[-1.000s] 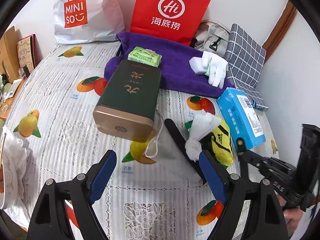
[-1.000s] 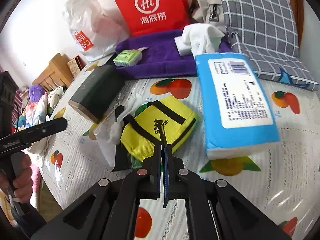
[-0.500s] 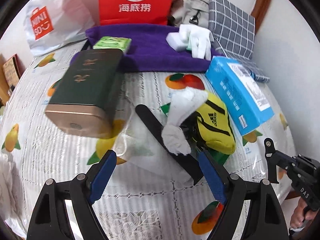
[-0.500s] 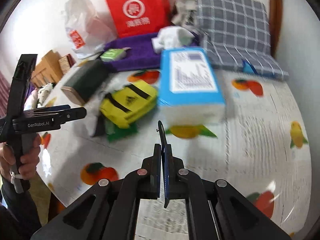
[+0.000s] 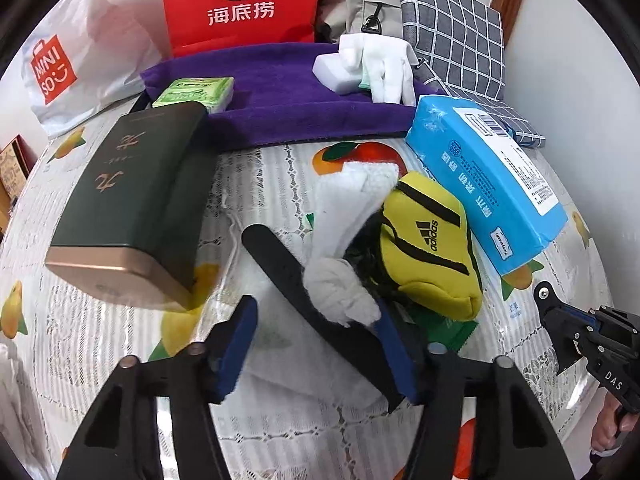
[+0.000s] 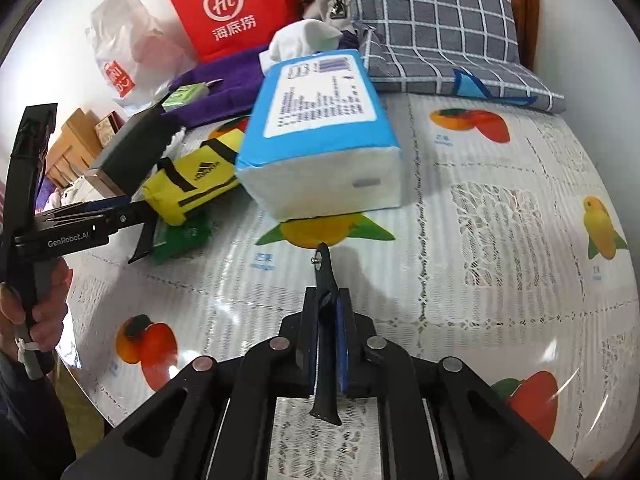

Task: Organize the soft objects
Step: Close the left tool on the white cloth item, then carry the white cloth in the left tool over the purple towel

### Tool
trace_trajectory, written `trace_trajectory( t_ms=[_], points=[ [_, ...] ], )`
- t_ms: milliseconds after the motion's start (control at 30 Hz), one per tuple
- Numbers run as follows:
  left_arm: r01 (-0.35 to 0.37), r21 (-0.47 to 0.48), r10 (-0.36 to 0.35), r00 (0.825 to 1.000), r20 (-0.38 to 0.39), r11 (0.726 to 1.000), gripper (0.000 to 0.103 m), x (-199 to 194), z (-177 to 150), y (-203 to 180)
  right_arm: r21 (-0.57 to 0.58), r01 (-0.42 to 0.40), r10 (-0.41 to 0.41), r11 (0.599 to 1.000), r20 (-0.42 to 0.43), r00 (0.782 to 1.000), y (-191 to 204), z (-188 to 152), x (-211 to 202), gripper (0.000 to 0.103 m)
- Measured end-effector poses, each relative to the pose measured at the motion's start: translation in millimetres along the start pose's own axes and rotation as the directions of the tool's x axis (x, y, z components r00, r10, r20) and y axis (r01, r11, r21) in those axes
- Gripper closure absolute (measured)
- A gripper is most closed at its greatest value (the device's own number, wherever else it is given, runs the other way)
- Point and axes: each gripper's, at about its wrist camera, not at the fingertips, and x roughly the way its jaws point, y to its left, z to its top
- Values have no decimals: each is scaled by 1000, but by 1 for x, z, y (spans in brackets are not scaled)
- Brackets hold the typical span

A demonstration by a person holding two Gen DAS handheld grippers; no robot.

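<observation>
**Lace-patterned tabletop, soft things heaped at its middle**

White lace cloth printed with fruit covers the tabletop [image 5: 120, 360], which carries everything here. At the far edge stand a red bag [image 5: 240, 4] and a white Miniso bag [image 5: 72, 64], with a grey checked cushion [image 5: 452, 28] far right. A purple towel [image 5: 280, 104] lies in front of the red bag; on it sit a green tissue pack [image 5: 196, 94] at left and white gloves [image 5: 384, 68] beside a white sponge [image 5: 334, 70] at right.

Nearer, a dark green box [image 5: 136, 200] with a gold end lies at left. A blue tissue pack [image 5: 488, 176] lies at right, angled, touching the yellow pouch [image 5: 428, 244] just left of it. A white sock [image 5: 340, 240] is draped against the pouch's left side, over a black strap [image 5: 312, 304] that runs near-right from the middle. A green wrapper [image 5: 448, 330] peeks from under the pouch's near end.

The left tongs [image 5: 320, 348] are spread, one blue pad left of the strap and the other against the sock's near end, close to the pouch; they pinch nothing yet. The right tongs [image 6: 328, 344] are pressed together on nothing, hovering over bare cloth near the blue tissue pack's near end.
</observation>
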Motion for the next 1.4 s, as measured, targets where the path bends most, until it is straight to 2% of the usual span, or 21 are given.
trace_trajectory(
  t_ms=[67, 167, 900, 1233, 1400],
  points=[
    [11, 5, -11, 1000, 4, 1000, 69, 0, 0, -1, 20, -18, 18, 1000, 3, 1000, -4, -1, 1, 92],
    [18, 3, -18, 1000, 6, 1000, 83, -1, -1, 0, 25, -27, 26, 999, 9, 1000, -6, -2, 1, 92],
    [21, -88, -12, 995, 94, 996, 86, -55, -27, 35, 8, -44, 44, 999, 50, 998, 17, -7, -21, 101],
    [44, -134, -23, 987, 156, 990, 86, -87, -33, 53, -18, -49, 51, 999, 75, 996, 32, -3, -37, 101],
    [86, -154, -57, 981, 184, 984, 86, -100, -34, 59, -25, -41, 43, 999, 72, 996, 38, -1, -38, 101]
  ],
)
